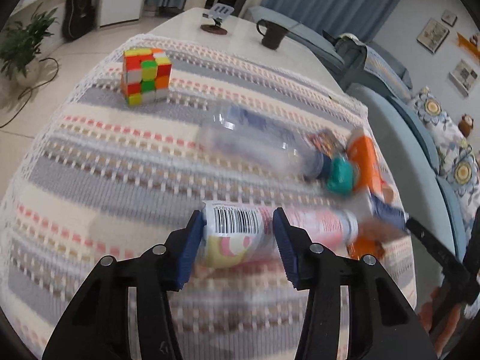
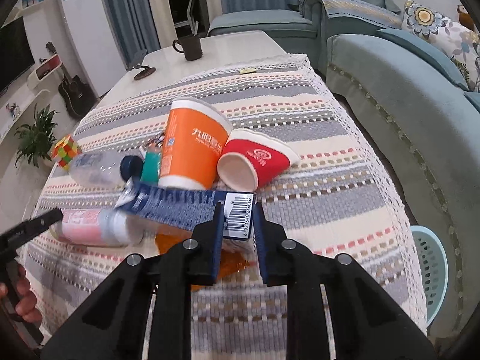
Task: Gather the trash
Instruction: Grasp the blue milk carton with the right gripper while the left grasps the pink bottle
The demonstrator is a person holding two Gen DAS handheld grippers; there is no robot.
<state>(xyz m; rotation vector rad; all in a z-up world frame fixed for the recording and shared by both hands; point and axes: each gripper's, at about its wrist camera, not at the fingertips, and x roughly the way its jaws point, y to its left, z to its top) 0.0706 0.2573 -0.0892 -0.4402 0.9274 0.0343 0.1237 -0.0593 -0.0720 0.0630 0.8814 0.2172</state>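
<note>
Blue-padded fingers of the right gripper (image 2: 238, 225) are clamped almost fully together on the barcode end of a flattened dark blue carton (image 2: 192, 207), which stretches off toward 10 o'clock over an orange wrapper (image 2: 231, 262) lying on the striped tablecloth (image 2: 330, 180). Just past the carton at 12 o'clock an orange paper cup (image 2: 192, 147) is stood upside down, with a red paper cup (image 2: 255, 162) tipped on its side touching it at 1 o'clock. Tucked in at 11 o'clock are a teal lighter (image 2: 150, 166) and a clear plastic bottle (image 2: 96, 169) with a dark cap, lying flat. Over on the other side, the left gripper (image 1: 237, 228) is set roughly half open, and a pink-labelled bottle (image 1: 270, 231) is caught sideways between its pads; both pads look to be touching it, though the blur makes that a bit hard to call. A Rubik's cube (image 1: 145, 75) is parked well apart at 11 o'clock in the left wrist view, and a dark mug (image 1: 271, 34) is sat on the bare table (image 1: 240, 30) at 12 o'clock. A light blue basket (image 2: 432, 267) is seen down on the floor at 4 o'clock in the right wrist view, beside the sofa (image 2: 405, 96).
</note>
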